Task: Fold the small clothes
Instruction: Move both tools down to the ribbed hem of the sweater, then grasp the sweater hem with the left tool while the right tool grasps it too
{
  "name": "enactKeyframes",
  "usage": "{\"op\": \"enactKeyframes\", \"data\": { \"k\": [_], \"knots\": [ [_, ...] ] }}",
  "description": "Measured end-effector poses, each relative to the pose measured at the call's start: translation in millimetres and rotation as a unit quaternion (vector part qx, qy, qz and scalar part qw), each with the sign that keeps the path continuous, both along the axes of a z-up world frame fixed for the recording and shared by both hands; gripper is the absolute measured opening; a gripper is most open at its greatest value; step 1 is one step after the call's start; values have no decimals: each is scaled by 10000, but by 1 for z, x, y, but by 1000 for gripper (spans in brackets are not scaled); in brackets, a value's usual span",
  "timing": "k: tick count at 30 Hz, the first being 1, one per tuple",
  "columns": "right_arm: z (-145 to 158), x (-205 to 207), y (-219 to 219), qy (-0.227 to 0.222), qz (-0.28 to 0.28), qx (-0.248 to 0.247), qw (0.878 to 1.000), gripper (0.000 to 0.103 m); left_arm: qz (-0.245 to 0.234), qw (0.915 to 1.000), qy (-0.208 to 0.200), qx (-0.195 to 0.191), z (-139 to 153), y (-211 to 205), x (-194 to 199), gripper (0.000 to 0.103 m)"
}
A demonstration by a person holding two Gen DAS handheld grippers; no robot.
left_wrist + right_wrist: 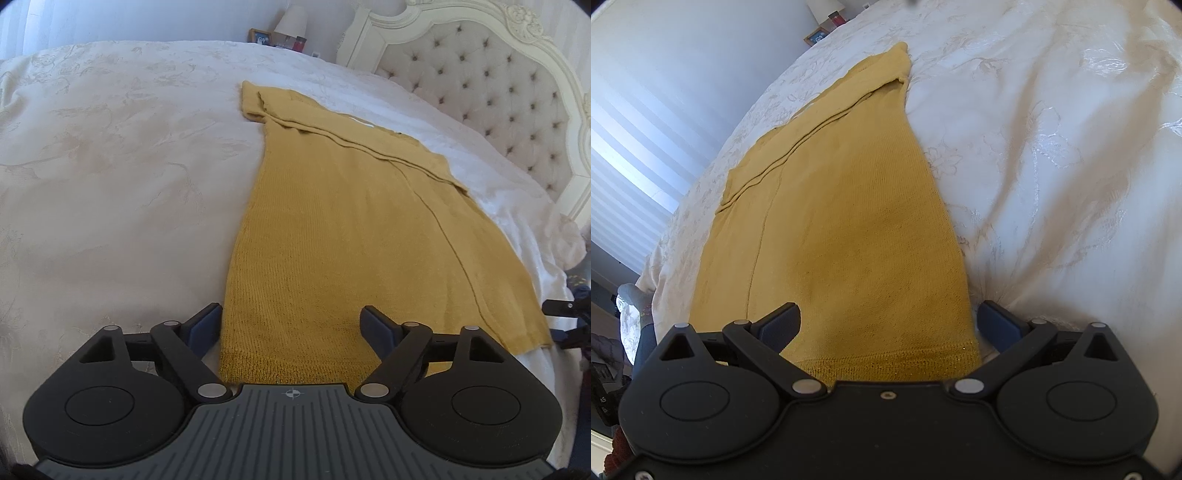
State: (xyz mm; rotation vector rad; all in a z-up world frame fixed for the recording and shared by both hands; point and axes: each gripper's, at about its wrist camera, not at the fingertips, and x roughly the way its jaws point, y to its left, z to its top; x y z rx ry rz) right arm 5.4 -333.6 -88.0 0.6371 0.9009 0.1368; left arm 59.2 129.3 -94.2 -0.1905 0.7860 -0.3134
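Mustard knit: I see the sweater [332, 221] flat on the bed [110, 166], already folded lengthwise.
Left view only: tufted headboard [498, 92] and lamp [291, 20] beyond the far end.
Right view only: striped blinds [628, 155] past the bed edge.
Long axis: runs away from both cameras, ribbed hem [886, 363] nearest, folded sleeve end farthest.
Left gripper [291, 326]: fingers apart, straddling the hem corner.
Right gripper [888, 325]: fingers apart over the hem.
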Motion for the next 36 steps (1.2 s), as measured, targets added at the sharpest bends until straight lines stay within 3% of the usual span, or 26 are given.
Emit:
{"op": "enactKeyframes", "data": {
  "k": [2,4,7,9,12,14,15,17,19,22,29,36],
  "knots": [
    [0,0,0,7,22,11,10000,103,77,10000,17,17,1,2,-1,56],
    [0,0,0,14,45,43,10000,103,158,9999,43,-40,1,6,-2,45],
    [0,-1,1,20,57,56,10000,102,304,9990,137,-300,0,15,-1,34],
    [1,-2,2,35,40,6,10000,98,375,9981,189,-443,-2,20,1,32],
    [3,-6,1,48,-39,-60,10000,78,386,9981,191,-434,-3,19,2,32],
    [2,-7,-1,94,-63,21,9999,52,362,9986,157,-339,-3,16,2,32],
    [1,-8,-1,113,-52,79,9999,46,355,9988,145,-315,-3,15,2,33],
    [-1,-6,1,114,42,150,9998,23,348,9988,144,-325,-4,15,2,34],
    [0,-5,7,89,160,15,9998,20,332,9986,153,-384,-4,17,2,33],
    [3,-7,12,24,200,-135,9997,17,288,9965,130,-774,-5,25,0,5],
    [24,-24,5,-801,-103,-137,9966,16,241,9951,-289,-909,15,22,-7,5],
    [40,-29,-2,-1294,-327,-38,9911,16,496,9876,-412,-1435,32,24,-1,5]
  ]
}}
